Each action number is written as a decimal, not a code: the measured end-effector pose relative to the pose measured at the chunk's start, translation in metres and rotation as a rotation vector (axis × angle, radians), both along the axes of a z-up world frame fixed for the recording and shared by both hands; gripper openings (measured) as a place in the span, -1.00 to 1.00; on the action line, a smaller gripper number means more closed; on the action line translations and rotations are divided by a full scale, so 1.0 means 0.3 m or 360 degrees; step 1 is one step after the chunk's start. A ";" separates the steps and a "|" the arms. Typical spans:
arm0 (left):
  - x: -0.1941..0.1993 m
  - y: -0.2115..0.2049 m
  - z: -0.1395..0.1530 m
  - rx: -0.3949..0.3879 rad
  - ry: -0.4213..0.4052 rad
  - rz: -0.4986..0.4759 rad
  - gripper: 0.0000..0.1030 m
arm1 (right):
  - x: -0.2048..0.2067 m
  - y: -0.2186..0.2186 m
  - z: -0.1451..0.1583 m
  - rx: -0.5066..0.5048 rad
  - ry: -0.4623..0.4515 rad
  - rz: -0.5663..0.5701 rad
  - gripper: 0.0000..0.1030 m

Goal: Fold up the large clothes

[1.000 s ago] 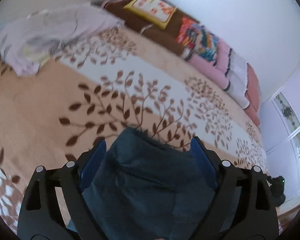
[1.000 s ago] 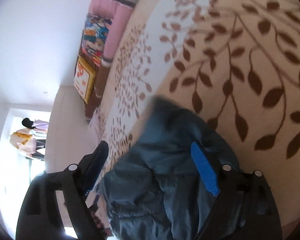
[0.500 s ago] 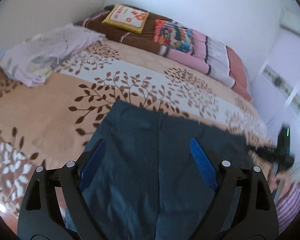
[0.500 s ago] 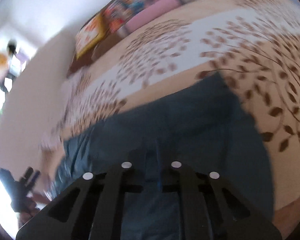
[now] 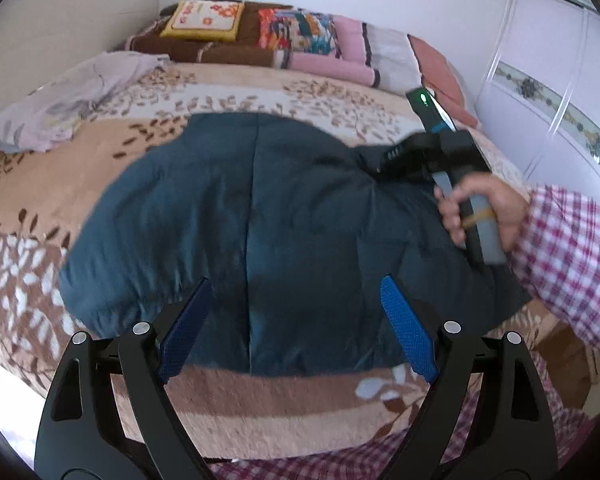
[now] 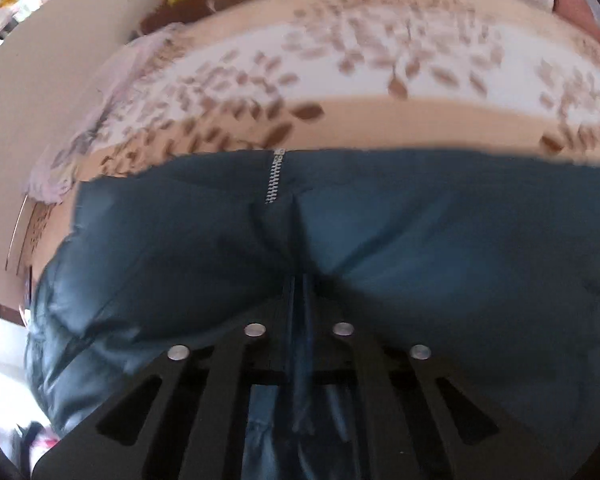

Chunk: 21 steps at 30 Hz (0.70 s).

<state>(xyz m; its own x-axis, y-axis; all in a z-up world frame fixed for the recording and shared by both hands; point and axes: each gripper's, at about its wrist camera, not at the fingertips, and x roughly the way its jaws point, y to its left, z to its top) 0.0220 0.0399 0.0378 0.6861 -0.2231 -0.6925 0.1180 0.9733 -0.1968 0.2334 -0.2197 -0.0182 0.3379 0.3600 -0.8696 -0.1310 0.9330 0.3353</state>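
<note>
A dark blue padded jacket (image 5: 284,208) lies spread on the leaf-patterned bed blanket (image 5: 100,152). My left gripper (image 5: 296,284) hovers over the jacket's near hem, open, with nothing between its blue pads (image 5: 408,336). A hand in a checked sleeve (image 5: 572,248) holds my right gripper (image 5: 384,160) at the jacket's right side. In the right wrist view that gripper (image 6: 300,292) is shut on a fold of the jacket (image 6: 420,240), near the seam below the silver zipper (image 6: 275,176).
Folded blankets and cushions (image 5: 300,36) line the far side of the bed by the wall. A lilac flowered cloth (image 5: 72,96) lies at the far left. Pale wardrobe doors (image 5: 560,100) stand to the right. The bed's near edge runs just below my left gripper.
The jacket went from bunched between the fingers to lying spread out. My right gripper rolled and shut on its fabric. My left gripper drew back, and the right hand came into its view.
</note>
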 end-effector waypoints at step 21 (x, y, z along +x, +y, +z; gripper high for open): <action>-0.090 -0.049 -0.009 0.0044 -0.0025 0.0016 0.65 | -0.277 -0.040 0.150 0.0117 -0.0202 0.0072 -0.95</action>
<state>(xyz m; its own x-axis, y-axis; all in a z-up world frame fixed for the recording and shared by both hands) -0.0050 0.0251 0.0350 0.6990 -0.1970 -0.6874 0.1109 0.9795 -0.1680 0.1502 -0.2315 0.0267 0.4253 0.4383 -0.7918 -0.2177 0.8987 0.3806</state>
